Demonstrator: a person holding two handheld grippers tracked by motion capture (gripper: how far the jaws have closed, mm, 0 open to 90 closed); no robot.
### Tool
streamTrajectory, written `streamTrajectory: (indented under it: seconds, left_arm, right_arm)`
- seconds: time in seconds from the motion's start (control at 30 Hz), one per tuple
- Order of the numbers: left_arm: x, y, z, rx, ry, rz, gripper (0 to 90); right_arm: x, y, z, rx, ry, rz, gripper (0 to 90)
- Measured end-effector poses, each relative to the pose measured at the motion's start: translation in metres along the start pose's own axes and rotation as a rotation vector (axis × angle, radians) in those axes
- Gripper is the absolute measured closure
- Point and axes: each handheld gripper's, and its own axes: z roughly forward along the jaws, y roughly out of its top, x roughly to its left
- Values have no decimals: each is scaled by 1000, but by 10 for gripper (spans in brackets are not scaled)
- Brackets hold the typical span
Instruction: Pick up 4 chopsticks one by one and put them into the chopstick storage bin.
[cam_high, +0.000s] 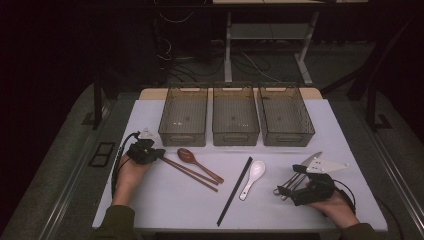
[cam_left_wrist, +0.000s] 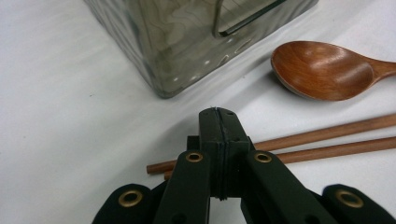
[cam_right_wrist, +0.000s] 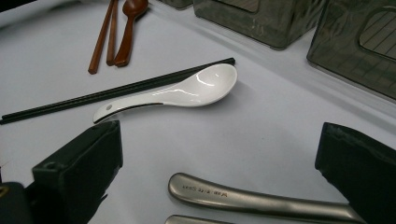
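Wooden chopsticks' ends behind jaws.

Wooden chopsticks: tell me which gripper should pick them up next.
Left, probably. The left gripper sits right at the near ends of the wooden chopsticks, jaws closed and needing to open first. The right gripper is open over metal cutlery, with the white spoon and black chopsticks in between.

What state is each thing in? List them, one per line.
Left gripper: shut, jaws together above the wooden chopsticks.
Right gripper: open, jaws either side of the metal utensil handles.
Three grey bins: upright, empty.
Wooden spoon: lying bowl up.
White ceramic spoon: lying bowl up against the black chopsticks.
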Motion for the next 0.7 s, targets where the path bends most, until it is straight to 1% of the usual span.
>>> streamTrajectory:
  seconds: [0.03, 0.23, 0.37, 0.53, 0.6, 0.7]
  left_arm:
    - [0, 0, 0, 4, -2, 10, 888]
    - [-5, 3, 4, 16, -7, 37, 888]
    - [-6, 2, 2, 25, -10, 35, 888]
    - [-9, -1, -2, 38, -11, 50, 888]
    - [-10, -3, -4, 34, -13, 50, 888]
    - [-12, -6, -7, 44, -17, 54, 888]
  right_arm:
    - [0, 0, 0, 0, 0, 0, 7]
    - [0, 0, 0, 0, 0, -2, 7]
    - [0, 0, 0, 0, 0, 0, 7]
    - [0, 0, 0, 0, 0, -2, 7]
    - [0, 0, 0, 0, 0, -2, 7]
    - [0, 0, 0, 0, 1, -2, 7]
